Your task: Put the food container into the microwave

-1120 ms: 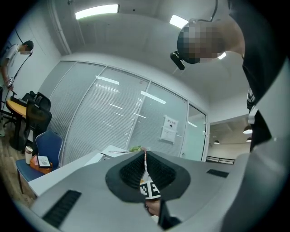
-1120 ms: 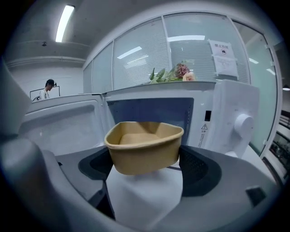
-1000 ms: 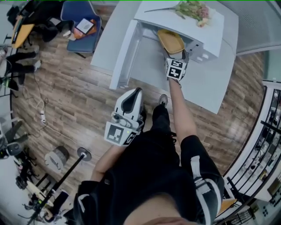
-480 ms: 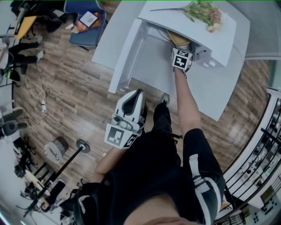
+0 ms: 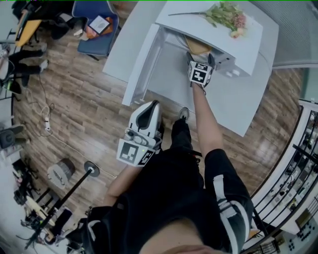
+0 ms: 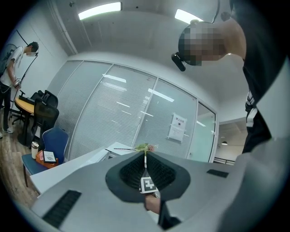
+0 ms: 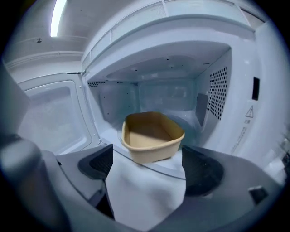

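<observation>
Right gripper view: we see tan container [image 7: 152,136] sitting upright inside open microwave [image 7: 217,86], near front of cavity floor. Right gripper [image 7: 148,159] fingers spread wide, gripping nothing; container just ahead of tips. Door [image 7: 47,113] swung out at left.

Head view: we see right arm stretched to microwave on white tabletop [image 5: 238,99], flowers [image 5: 223,12] lying on its top. Left gripper [image 5: 144,130] hangs low by person's waist, well apart from microwave. Left gripper view: we find its fingers closed together, nothing between.
</observation>
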{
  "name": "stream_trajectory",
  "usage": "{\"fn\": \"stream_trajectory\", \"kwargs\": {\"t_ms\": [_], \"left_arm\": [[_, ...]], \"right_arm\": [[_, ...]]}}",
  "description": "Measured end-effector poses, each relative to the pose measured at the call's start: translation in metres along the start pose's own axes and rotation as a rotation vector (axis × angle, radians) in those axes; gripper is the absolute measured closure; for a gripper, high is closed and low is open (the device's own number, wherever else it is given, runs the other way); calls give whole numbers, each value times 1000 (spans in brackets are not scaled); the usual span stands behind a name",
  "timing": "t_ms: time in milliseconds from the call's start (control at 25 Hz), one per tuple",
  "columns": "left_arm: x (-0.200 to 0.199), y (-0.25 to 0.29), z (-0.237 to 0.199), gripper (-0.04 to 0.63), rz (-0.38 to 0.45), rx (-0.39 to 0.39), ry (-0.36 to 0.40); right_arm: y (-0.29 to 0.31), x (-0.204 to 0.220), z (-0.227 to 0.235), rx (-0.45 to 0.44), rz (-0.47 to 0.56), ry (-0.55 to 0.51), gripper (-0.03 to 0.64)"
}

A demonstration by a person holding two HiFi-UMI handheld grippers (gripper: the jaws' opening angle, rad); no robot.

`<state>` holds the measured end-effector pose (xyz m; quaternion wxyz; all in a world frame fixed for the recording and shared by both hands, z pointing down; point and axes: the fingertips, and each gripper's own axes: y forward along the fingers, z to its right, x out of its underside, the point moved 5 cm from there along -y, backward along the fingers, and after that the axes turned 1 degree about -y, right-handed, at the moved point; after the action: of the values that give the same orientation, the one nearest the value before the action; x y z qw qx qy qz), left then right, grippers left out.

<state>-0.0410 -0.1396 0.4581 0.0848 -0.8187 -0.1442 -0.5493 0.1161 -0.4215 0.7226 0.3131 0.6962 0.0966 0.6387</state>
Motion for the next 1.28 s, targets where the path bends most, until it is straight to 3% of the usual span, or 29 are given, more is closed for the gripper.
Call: {"fn": "stream_trajectory", "kwargs": {"t_ms": [200,440,480,560,760,1040,1280], "left_arm": [[-20,-8,9,564,23,47,5],[-37,-15,12,564,61,91,20],[-40,-16,12,564,65,97,23],[-45,-17,14,563,74,107,29],[-57,-18,14,563,96,119,47],[-52,-6,9,563,91,135,59],[-50,5,15,563,87,164,65]], "right_arm": [[-48,8,-18,-14,-26,0,144],[-150,-12,-41,-99,55,32,172],[-160,-14,-41,-88,72,29,214],[-177,-17,-40,-49,114,10,439],[-220,-37,-38,-61,189,17,551],[-311,-95,-48,-168,337,18,591],[-344,-102,-47,-201,367,28,591]]}}
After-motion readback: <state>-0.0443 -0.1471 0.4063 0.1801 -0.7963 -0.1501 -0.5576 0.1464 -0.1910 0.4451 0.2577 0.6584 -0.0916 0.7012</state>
